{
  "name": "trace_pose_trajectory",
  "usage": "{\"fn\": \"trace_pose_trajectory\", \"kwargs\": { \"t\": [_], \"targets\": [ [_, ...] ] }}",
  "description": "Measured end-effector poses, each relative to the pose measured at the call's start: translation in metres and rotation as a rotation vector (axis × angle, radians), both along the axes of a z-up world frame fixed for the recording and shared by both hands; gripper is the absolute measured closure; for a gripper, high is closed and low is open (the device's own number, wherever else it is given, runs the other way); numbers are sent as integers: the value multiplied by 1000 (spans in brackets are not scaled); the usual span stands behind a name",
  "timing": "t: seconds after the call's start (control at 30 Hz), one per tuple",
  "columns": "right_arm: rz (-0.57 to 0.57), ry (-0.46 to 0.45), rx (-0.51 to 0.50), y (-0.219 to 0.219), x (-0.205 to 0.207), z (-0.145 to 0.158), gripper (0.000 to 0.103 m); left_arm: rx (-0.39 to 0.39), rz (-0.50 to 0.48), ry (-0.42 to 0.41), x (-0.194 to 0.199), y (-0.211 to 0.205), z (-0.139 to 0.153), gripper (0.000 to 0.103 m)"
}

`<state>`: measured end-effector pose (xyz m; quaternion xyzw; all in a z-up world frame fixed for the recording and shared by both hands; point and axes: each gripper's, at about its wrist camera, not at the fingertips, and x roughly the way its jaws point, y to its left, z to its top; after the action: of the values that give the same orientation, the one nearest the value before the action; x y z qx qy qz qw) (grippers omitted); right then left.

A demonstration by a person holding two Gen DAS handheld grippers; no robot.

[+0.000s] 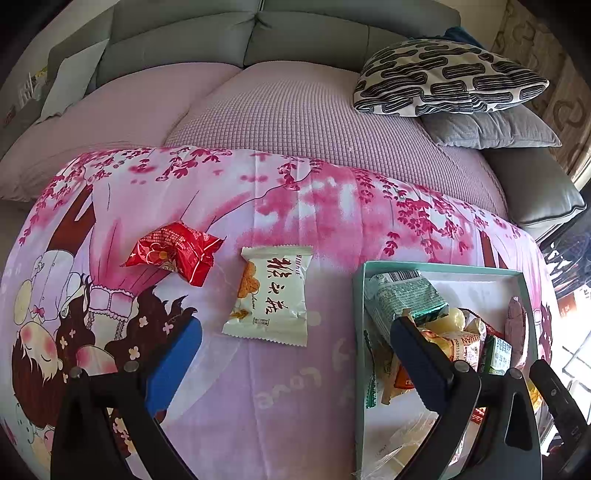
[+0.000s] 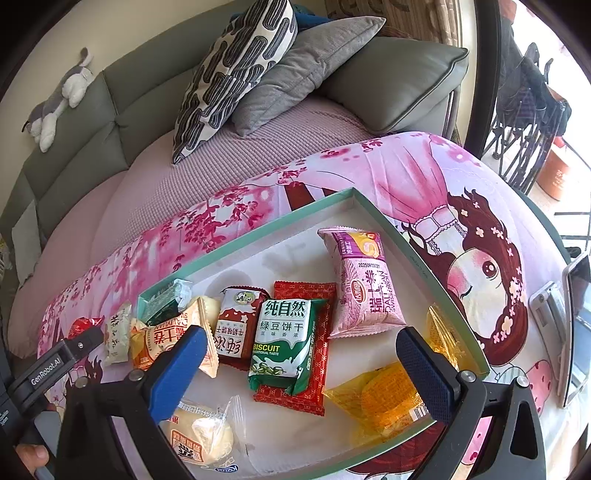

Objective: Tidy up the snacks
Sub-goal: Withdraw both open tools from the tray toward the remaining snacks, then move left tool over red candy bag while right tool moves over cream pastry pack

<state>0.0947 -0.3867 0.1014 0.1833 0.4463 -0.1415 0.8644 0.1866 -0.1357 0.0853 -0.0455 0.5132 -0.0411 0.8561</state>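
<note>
A red snack packet (image 1: 173,254) and a white packet with a biscuit picture (image 1: 269,295) lie on the pink cartoon cloth (image 1: 258,387), left of a teal-rimmed box (image 1: 439,267). My left gripper (image 1: 295,332) is open over the cloth just below the white packet, touching nothing. The box (image 2: 258,229) holds several snacks, among them a green biscuit packet (image 2: 284,339), a pink packet (image 2: 365,288) and a yellow one (image 2: 388,398). My right gripper (image 2: 301,343) stands open above the green packet, and its pads press on nothing.
A grey sofa (image 1: 295,33) with a patterned pillow (image 1: 443,77) and a grey pillow (image 1: 491,129) sits behind the cloth. A plush toy (image 2: 59,99) lies on the sofa back. A phone (image 2: 576,325) rests at the cloth's right edge, with a chair (image 2: 528,110) beyond.
</note>
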Motion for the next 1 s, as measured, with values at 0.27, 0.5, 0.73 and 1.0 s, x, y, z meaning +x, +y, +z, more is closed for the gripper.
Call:
{"fn": "trace_pose_trajectory", "kwargs": {
  "t": [0.27,0.5,0.73,1.0],
  "targets": [
    [102,-15,-12,36,10,4,0,-20,16,-25,-4,12,4,1],
    [239,-50,-27,89,18,13,0,50,100,-51,-9,51,12,1],
    [370,-55,-56,142,19,13,0,98,233,-58,-18,110,18,1],
    [470,-80,-19,176,20,10,0,77,307,-59,-31,153,19,1]
  ]
}}
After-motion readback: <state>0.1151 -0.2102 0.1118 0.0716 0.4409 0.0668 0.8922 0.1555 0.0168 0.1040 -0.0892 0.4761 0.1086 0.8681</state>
